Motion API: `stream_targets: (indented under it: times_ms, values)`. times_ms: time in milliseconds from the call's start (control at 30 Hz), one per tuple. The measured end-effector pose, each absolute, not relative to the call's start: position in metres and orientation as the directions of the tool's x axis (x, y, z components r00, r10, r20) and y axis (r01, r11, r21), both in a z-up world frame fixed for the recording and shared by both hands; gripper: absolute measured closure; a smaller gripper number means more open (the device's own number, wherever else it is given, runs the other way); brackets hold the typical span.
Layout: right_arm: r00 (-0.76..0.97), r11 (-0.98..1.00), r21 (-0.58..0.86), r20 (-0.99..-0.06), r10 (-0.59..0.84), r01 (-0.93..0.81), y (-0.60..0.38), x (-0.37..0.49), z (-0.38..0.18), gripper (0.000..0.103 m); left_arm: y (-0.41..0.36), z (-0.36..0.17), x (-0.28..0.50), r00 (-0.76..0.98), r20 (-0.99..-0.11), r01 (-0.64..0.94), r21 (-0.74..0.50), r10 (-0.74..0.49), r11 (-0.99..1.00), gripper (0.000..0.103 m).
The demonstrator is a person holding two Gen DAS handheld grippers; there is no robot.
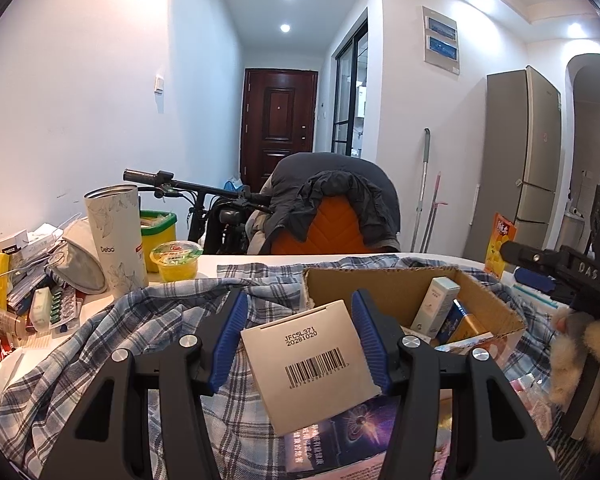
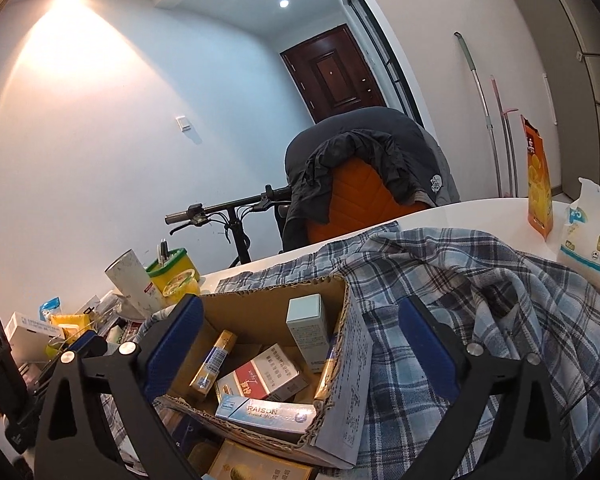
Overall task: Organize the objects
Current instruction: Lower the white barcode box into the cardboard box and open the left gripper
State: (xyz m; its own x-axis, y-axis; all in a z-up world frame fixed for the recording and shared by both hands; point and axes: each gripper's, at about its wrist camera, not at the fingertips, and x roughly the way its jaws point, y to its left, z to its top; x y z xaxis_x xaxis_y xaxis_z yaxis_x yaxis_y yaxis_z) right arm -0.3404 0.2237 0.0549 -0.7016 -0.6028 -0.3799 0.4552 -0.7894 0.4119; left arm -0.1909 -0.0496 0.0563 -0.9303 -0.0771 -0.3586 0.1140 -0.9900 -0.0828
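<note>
The left gripper (image 1: 300,336) clamps a flat beige cardboard packet with a barcode (image 1: 312,364) between its blue pads, just near-left of the open brown cardboard box (image 1: 496,304) on the blue plaid cloth (image 1: 112,344). The right gripper (image 2: 300,344) hangs over that box with jaws spread wide and nothing between them. Sorting looks mid-way: next, I judge, the packet must be carried right, over the rim, and released among the small cartons (image 2: 268,372).

A beige box (image 1: 312,360), barcode facing up, is sitting tilted between blue pads. An open cardboard box (image 2: 340,360) is holding small cartons on plaid cloth (image 2: 480,320).
</note>
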Motion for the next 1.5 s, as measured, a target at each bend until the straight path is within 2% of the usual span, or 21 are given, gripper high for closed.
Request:
stream_targets:
  times_ms: [233,533,633,767,1033,1067,1100,1133,1200,1300,1500]
  values:
    - [-0.707,-0.793,0.398,-0.375,-0.600,0.462,0.224,-0.337,0.057,0.005,-0.044,0.074,-0.195,-0.946,-0.325,0.061,-0.131,-0.016,-0.990,0.046]
    - [-0.709,-0.789,0.414,-0.368,-0.602,0.455,0.228,-0.336,0.059,0.005,-0.025,0.112,-0.256,-0.912,-0.408,0.015,-0.142,0.044,-0.990,0.046]
    - [-0.710,-0.787,0.421,-0.365,-0.602,0.451,0.231,-0.337,0.059,0.005,-0.015,0.110,-0.285,-0.879,-0.474,0.014,-0.140,0.055,-0.990,0.046]
    - [-0.712,-0.781,0.441,-0.356,-0.605,0.443,0.236,-0.338,0.059,0.005,0.004,0.097,-0.318,-0.823,-0.568,0.050,-0.064,-0.005,-0.997,0.046]
    - [-0.702,-0.765,0.465,-0.349,-0.620,0.445,0.239,-0.339,0.059,0.005,0.033,0.085,-0.335,-0.814,-0.580,0.018,-0.003,-0.013,-1.000,0.046]
    - [-0.701,-0.765,0.465,-0.350,-0.621,0.446,0.238,-0.339,0.059,0.005,0.033,0.085,-0.336,-0.812,-0.584,0.018,-0.003,-0.013,-1.000,0.031]
    - [-0.700,-0.765,0.464,-0.351,-0.622,0.447,0.237,-0.339,0.059,0.005,0.033,0.085,-0.337,-0.811,-0.585,0.017,0.000,-0.014,-1.000,0.004]
    - [-0.700,-0.765,0.462,-0.352,-0.622,0.448,0.237,-0.339,0.058,0.005,0.032,0.086,-0.336,-0.817,-0.577,0.022,0.000,-0.018,-1.000,0.000]
    - [-0.700,-0.766,0.461,-0.352,-0.621,0.447,0.238,-0.339,0.058,0.005,0.030,0.090,-0.327,-0.840,-0.542,0.006,-0.021,0.007,-1.000,0.000]
    - [-0.703,-0.768,0.459,-0.351,-0.618,0.446,0.238,-0.339,0.059,0.005,0.024,0.095,-0.319,-0.842,-0.535,-0.031,-0.082,0.070,-0.996,0.000]
    - [-0.702,-0.774,0.452,-0.362,-0.613,0.443,0.235,-0.339,0.057,0.005,0.007,0.109,-0.288,-0.874,-0.482,-0.022,-0.087,0.062,-0.996,0.000]
